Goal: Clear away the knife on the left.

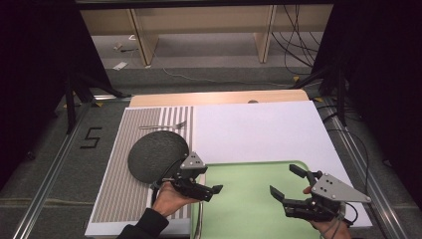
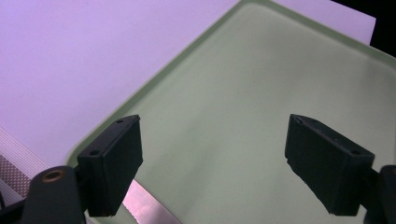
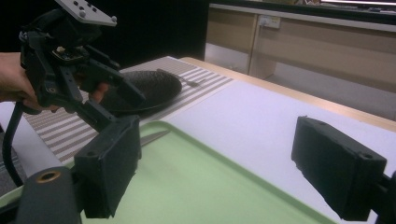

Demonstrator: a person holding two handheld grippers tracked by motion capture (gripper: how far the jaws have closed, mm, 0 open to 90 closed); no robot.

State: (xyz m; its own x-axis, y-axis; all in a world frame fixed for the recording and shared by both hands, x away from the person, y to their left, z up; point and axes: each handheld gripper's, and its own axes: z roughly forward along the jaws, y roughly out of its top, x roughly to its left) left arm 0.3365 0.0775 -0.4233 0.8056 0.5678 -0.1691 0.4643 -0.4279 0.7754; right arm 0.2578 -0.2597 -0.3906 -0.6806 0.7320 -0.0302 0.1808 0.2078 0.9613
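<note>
While both grippers are held above the table, neither is closed on anything. The left gripper (image 1: 206, 189) is held in the left hand (image 1: 169, 198) at the near left edge of the green tray (image 1: 249, 219); its jaws are seen set wide apart in the left gripper view, with bare tray surface between them. A metal knife blade (image 2: 142, 207) is seen just beneath its left jaw, lying at the tray's edge, with the white sheet (image 2: 70, 60) beyond the tray rim.

The right gripper (image 1: 288, 185) is held over the right part of the tray, its jaws likewise spread apart with nothing between them. Ahead of it, in the right gripper view, the left gripper (image 3: 119, 100) is seen across the tray, with the left hand (image 3: 14, 79) behind it.

A dark round plate (image 1: 158, 155) is located just beyond the left gripper, resting on the striped placemat (image 1: 139, 124). A fork (image 1: 164, 126) is lying on the mat past the plate's far rim, close to it; contact cannot be told. The tray is laid on the white sheet, just beside the mat
</note>
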